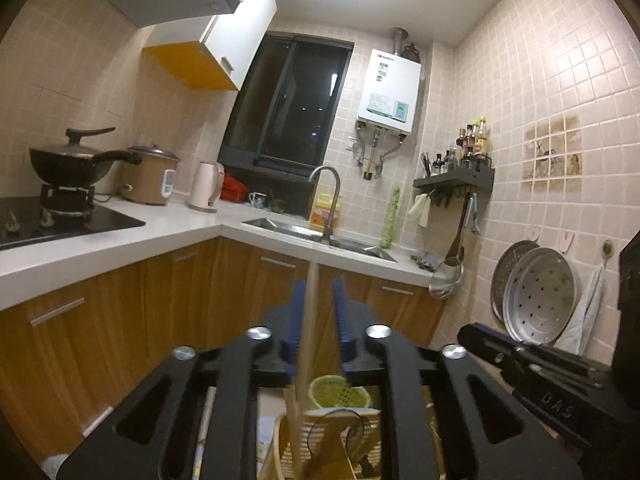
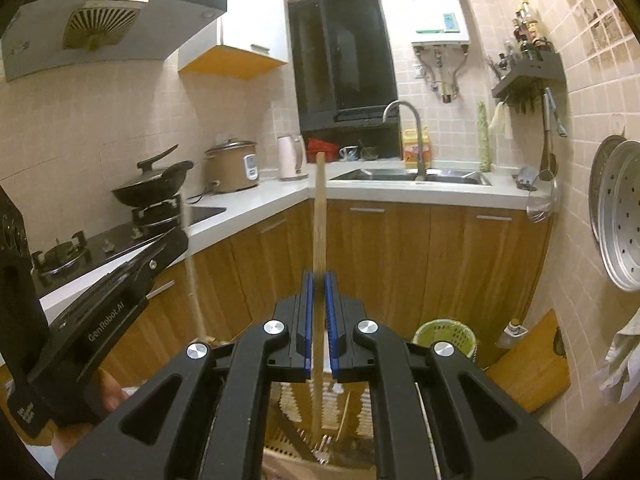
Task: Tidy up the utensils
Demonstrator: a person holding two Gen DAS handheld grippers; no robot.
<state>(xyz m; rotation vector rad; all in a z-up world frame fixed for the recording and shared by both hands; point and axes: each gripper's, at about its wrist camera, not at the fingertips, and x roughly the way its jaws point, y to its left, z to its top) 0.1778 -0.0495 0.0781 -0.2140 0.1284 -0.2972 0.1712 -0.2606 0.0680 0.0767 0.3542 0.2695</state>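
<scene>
In the left wrist view my left gripper (image 1: 320,284) is open. A pale wooden chopstick (image 1: 306,340) stands between its blue pads, close to the left pad with a gap to the right one. The stick's lower end drops into a woven utensil holder (image 1: 356,436) just below. In the right wrist view my right gripper (image 2: 319,276) is shut on a second wooden chopstick (image 2: 320,216). It stands upright, its lower end inside the same holder (image 2: 360,408), where fork tines (image 2: 322,450) show. The left gripper's body (image 2: 120,292) appears at the left, a blurred chopstick (image 2: 194,288) beside it.
An L-shaped white counter (image 2: 256,204) carries a stove with a black wok (image 2: 154,188), a rice cooker (image 2: 234,166), a kettle (image 2: 291,158) and a sink (image 2: 412,176). Steamer trays (image 2: 620,216) hang on the right wall. A green basket (image 2: 444,336) and a cutting board (image 2: 532,364) stand low.
</scene>
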